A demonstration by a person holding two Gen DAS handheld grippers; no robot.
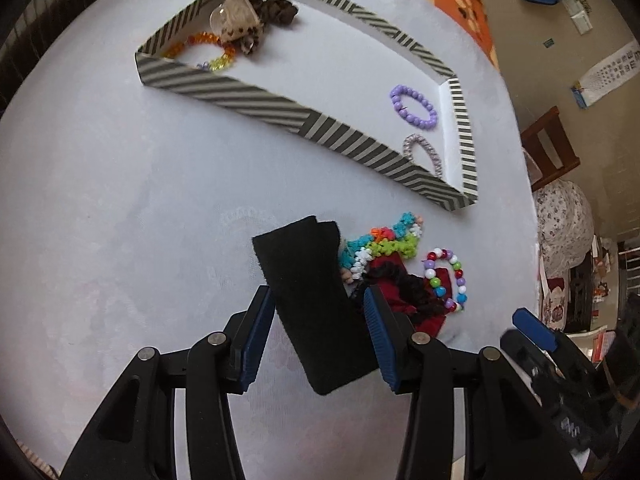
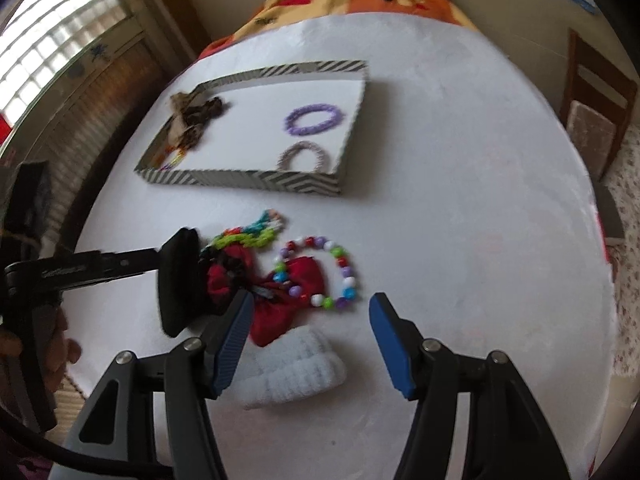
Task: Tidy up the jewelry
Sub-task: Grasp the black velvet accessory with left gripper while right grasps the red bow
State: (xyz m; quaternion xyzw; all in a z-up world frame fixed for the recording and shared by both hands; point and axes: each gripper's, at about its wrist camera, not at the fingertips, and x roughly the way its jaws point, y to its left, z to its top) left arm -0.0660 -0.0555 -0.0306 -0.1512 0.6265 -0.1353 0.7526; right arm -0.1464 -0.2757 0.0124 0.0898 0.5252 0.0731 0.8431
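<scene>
Two grippers stood over loose jewelry on the white table (image 1: 120,200)

Left wrist view: the left gripper (image 1: 318,334) was clamped on a black band (image 1: 312,300), beside a pile with a multicoloured bead bracelet (image 1: 448,276); the striped tray (image 1: 248,92) held a purple bead bracelet (image 1: 414,107). Right wrist view: the right gripper (image 2: 310,344) had its jaws apart, empty, above a red scrunchie (image 2: 280,312) and a white band (image 2: 296,372); the tray lay beyond, well apart

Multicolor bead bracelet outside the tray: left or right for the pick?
Right, probably. The right gripper is open and empty, with the multicolor bead bracelet just ahead of its fingers; the left gripper already straddles the black band.
</scene>
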